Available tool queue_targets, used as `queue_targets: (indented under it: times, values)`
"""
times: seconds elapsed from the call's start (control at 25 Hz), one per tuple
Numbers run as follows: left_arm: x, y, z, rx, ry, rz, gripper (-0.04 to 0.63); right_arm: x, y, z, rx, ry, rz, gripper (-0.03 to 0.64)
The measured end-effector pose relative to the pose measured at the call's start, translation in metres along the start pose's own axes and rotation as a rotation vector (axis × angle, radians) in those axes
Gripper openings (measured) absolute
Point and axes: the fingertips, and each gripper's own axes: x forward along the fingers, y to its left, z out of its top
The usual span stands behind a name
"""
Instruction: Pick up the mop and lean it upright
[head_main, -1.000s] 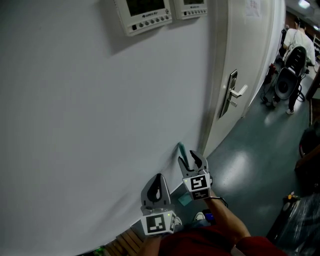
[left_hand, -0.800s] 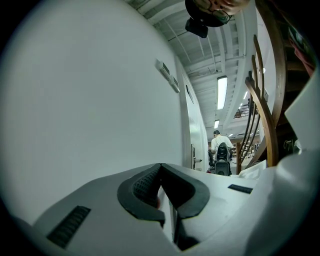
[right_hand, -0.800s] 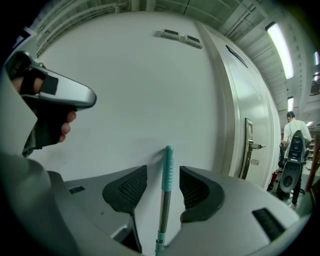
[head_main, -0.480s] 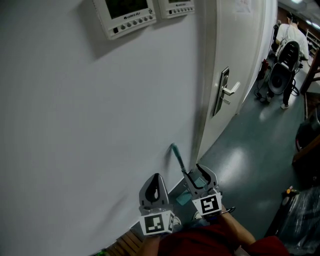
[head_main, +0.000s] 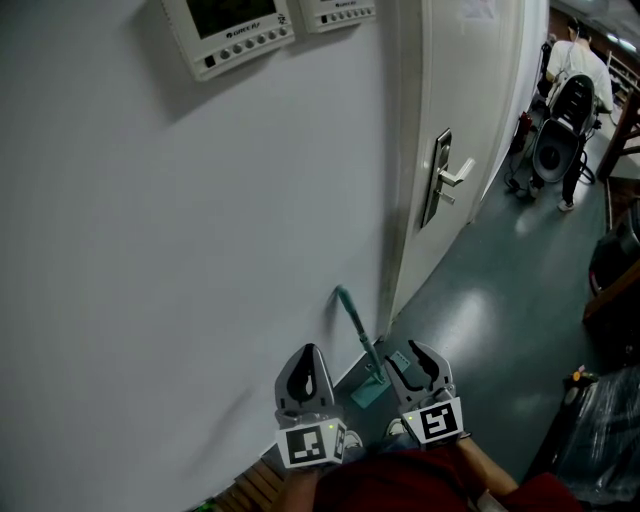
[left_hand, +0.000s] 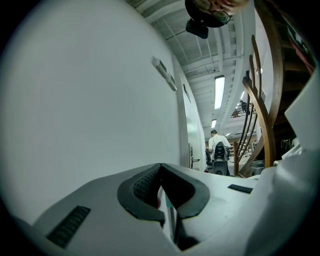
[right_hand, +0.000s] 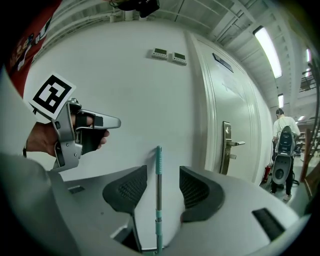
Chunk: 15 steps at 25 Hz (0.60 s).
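The mop stands upright against the white wall, its teal grip touching the wall and its teal head on the floor. In the right gripper view the mop handle shows as a thin steel shaft with a teal top, lined up between the jaws but beyond them and untouched. My right gripper is open, just right of the shaft. To the left of the shaft my left gripper is shut with nothing in it; its jaws meet at the tips.
A white door with a lever handle is right of the mop. Two control panels hang high on the wall. Down the corridor a person stands by a machine. A dark bag lies at the lower right.
My right gripper has slid down the mop handle and drawn back off it to the right. The mop stays leaning on the wall. The left gripper has barely moved.
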Motion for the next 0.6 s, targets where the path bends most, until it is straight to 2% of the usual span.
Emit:
queue_targets:
  times: [0.36, 0.6]
  values:
    - [0.001, -0.006, -0.001, 0.015, 0.009, -0.009, 0.014, -0.002, 0.001, 0.014, 0.027, -0.046, 0.013, 0.192]
    - [0.001, -0.009, -0.002, 0.010, 0.014, -0.007, 0.014, -0.008, -0.003, 0.056, 0.046, -0.136, 0.004, 0.076]
